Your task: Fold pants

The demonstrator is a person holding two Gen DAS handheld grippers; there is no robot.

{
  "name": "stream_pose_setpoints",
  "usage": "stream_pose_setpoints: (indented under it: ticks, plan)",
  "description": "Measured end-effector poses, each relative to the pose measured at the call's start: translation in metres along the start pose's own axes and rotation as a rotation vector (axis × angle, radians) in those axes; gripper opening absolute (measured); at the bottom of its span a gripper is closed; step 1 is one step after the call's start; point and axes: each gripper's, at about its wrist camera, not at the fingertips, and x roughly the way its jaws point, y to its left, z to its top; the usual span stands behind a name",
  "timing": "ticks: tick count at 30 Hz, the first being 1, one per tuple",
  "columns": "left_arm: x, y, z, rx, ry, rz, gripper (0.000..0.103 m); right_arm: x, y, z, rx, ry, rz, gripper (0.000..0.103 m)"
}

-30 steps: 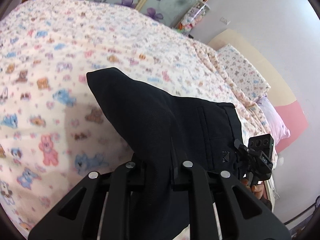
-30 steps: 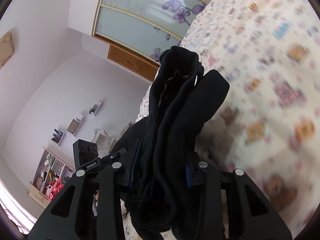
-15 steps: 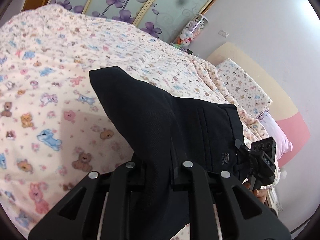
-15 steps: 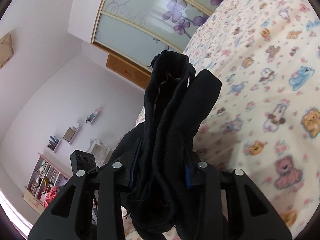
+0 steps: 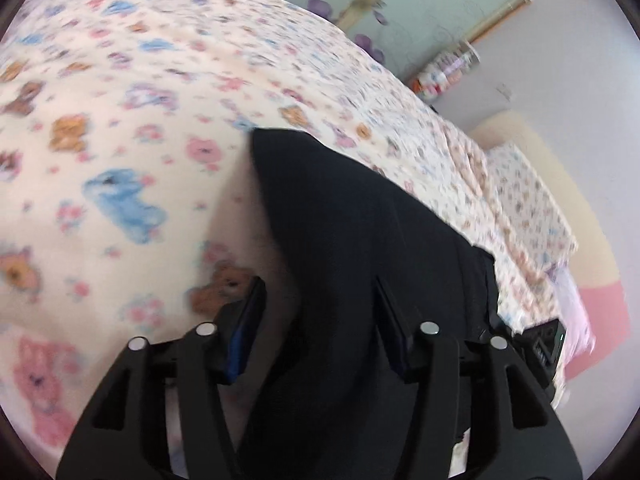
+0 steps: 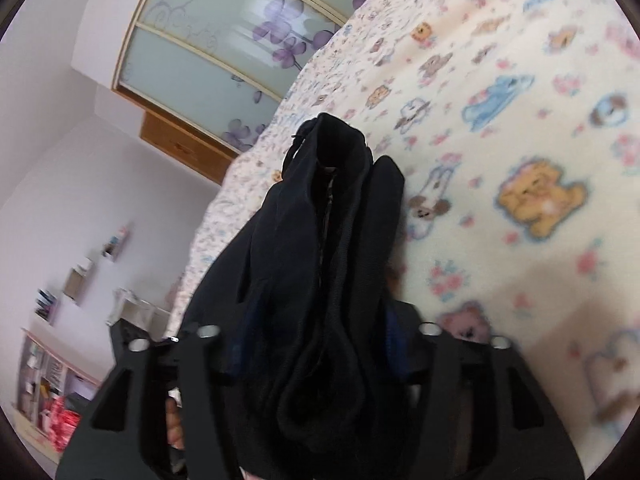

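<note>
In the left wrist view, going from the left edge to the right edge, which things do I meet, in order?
Printed bedspread → left gripper, jaws opening, with the black pants between them → the other gripper's camera block → pink pillow.

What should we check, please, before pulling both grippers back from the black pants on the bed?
1. Left gripper releasing: ok; its jaws are opening, with a gap beside the fabric on one side.
2. Right gripper releasing: cannot tell; its jaws are opening, but the bunched fabric fills the space between them.
3. Black pants down on the bedspread: ok at the left gripper; cannot tell at the right.
4. Fold neat and flat: not ok; the right wrist view shows thick, rumpled layers.
5. Fabric free of both grippers' fingers: cannot tell.
</note>
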Motion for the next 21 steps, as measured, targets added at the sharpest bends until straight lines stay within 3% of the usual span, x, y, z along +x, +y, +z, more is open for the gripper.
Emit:
stream_pose_setpoints:
  ticks: [1,4,6,7,8,10,14,18,21]
  plan:
    - [-0.009,0.003,0.001,-0.009,-0.017,0.0,0.056,-0.009,0.006,0.001,-0.026,-0.024,-0.033,0.071]
    - [-0.039,0.001,0.004,0.007,-0.104,0.048,0.062,-0.042,0.023,0.008,-0.085,-0.161,-0.056,0.072]
    - [-0.059,-0.014,0.006,0.046,-0.175,0.032,0.064,-0.055,0.034,0.012,-0.085,-0.209,0.015,0.073]
    - [-0.065,-0.023,0.007,0.073,-0.195,0.012,0.071,-0.055,0.042,0.013,-0.073,-0.201,0.069,0.081]
    - [-0.069,-0.035,0.006,0.104,-0.208,-0.01,0.084,-0.052,0.046,0.012,-0.065,-0.18,0.102,0.087]
    - [-0.067,-0.061,0.004,0.169,-0.201,-0.055,0.091,-0.04,0.053,0.012,-0.05,-0.12,0.15,0.087]
    - [-0.044,-0.087,-0.006,0.213,-0.118,-0.09,0.091,-0.018,0.054,0.004,-0.006,-0.061,0.163,0.087]
    - [-0.011,-0.066,-0.011,0.144,-0.049,-0.008,0.091,-0.012,0.037,-0.001,0.014,-0.053,0.078,0.084]
    - [0.007,-0.04,-0.013,0.058,-0.001,-0.014,0.078,-0.006,0.022,-0.006,0.012,-0.045,0.051,0.077]
